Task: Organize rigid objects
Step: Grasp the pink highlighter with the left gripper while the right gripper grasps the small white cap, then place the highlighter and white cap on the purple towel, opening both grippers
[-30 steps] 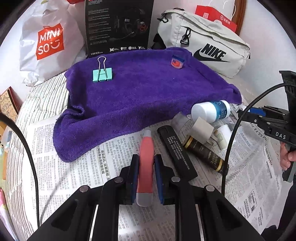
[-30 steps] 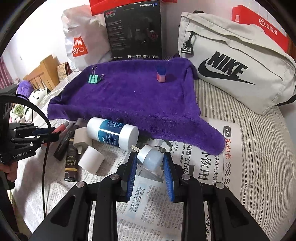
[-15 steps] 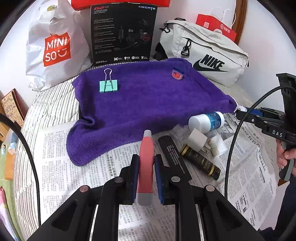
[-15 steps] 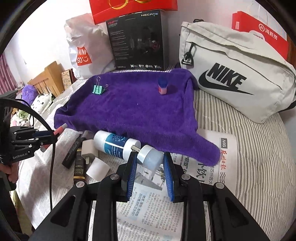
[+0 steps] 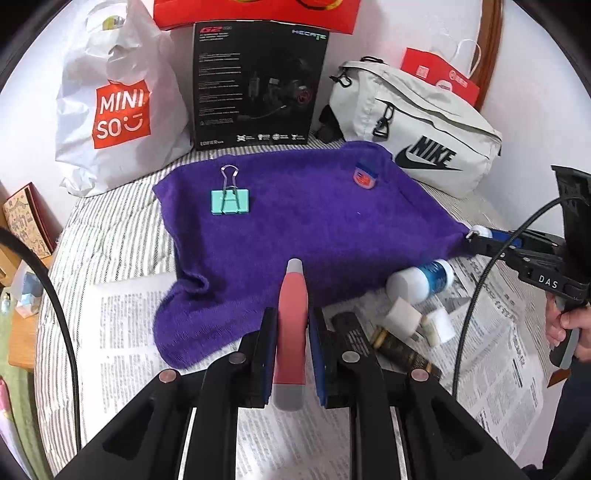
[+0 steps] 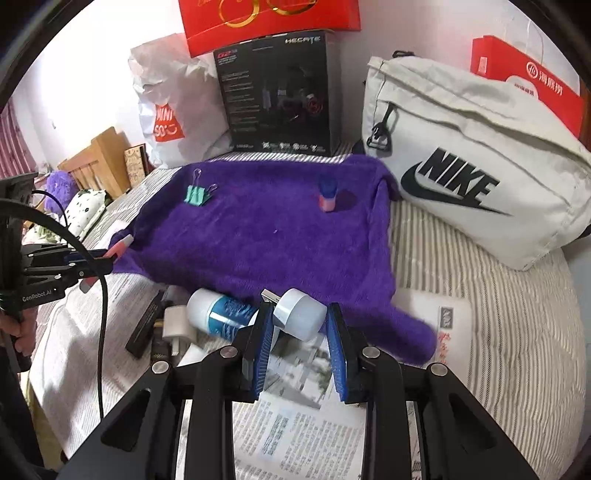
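**Much of the clutter stays half hidden**

The small print on the newspaper point(image 5: 125, 332) is too blurred to read. The left gripper's fingers point(image 5: 334, 354) cover part of the black bar point(image 5: 354, 332) and the dark tube point(image 5: 402, 352). In the right wrist view, the purple towel point(image 6: 266, 236) hides the far side of the blue-labelled bottle point(image 6: 221, 319). The red box point(image 5: 255, 13) on top is cut off by the frame's edge.

Fuzzy purple cloth towel point(image 5: 303, 221), printed newspaper point(image 5: 125, 332)
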